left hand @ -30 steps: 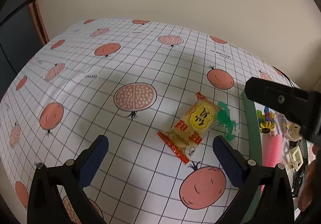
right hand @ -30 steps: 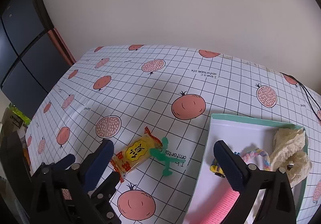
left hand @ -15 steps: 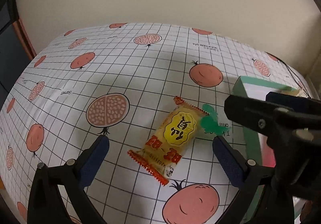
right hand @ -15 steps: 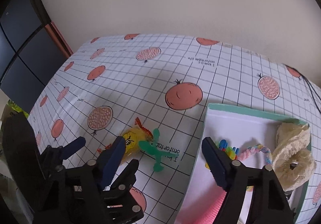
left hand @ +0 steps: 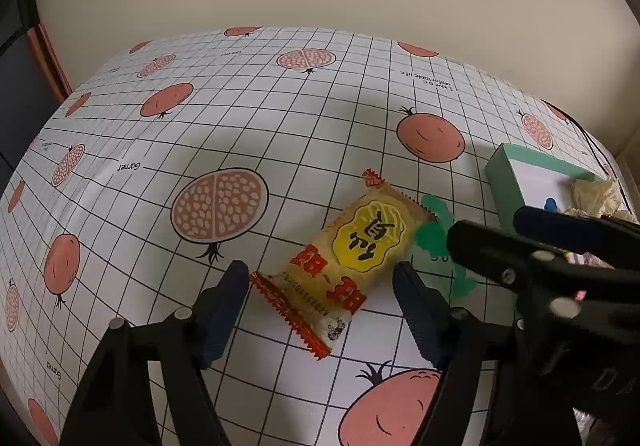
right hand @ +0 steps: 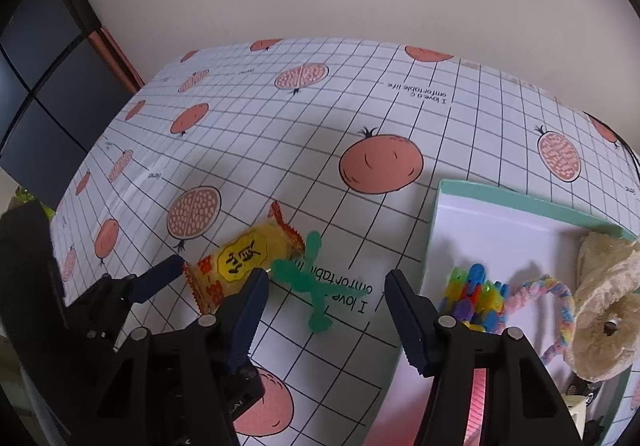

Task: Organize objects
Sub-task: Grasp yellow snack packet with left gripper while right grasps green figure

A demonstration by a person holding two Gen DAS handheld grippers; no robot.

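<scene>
A yellow snack packet (left hand: 348,258) with red crimped ends lies flat on the pomegranate-print tablecloth. My left gripper (left hand: 320,286) is open and low over it, one finger on each side of the packet's near end, with small gaps on both sides. A green flat toy figure (right hand: 318,298) lies just right of the packet (right hand: 240,262). My right gripper (right hand: 326,284) is open and straddles the figure without touching it. In the left wrist view the right gripper (left hand: 520,246) covers part of the figure (left hand: 432,234).
A white tray with a mint-green rim (right hand: 440,206) sits to the right. It holds colourful clips (right hand: 476,294), a pastel twisted cord (right hand: 536,286), a cream scrunchie (right hand: 604,302) and a pink item (right hand: 478,398). A wall backs the table.
Both grippers came down and closer to the table. The left one's fingers narrowed around the packet's near end. The right one shifted left over the green figure, its fingers narrower too.
</scene>
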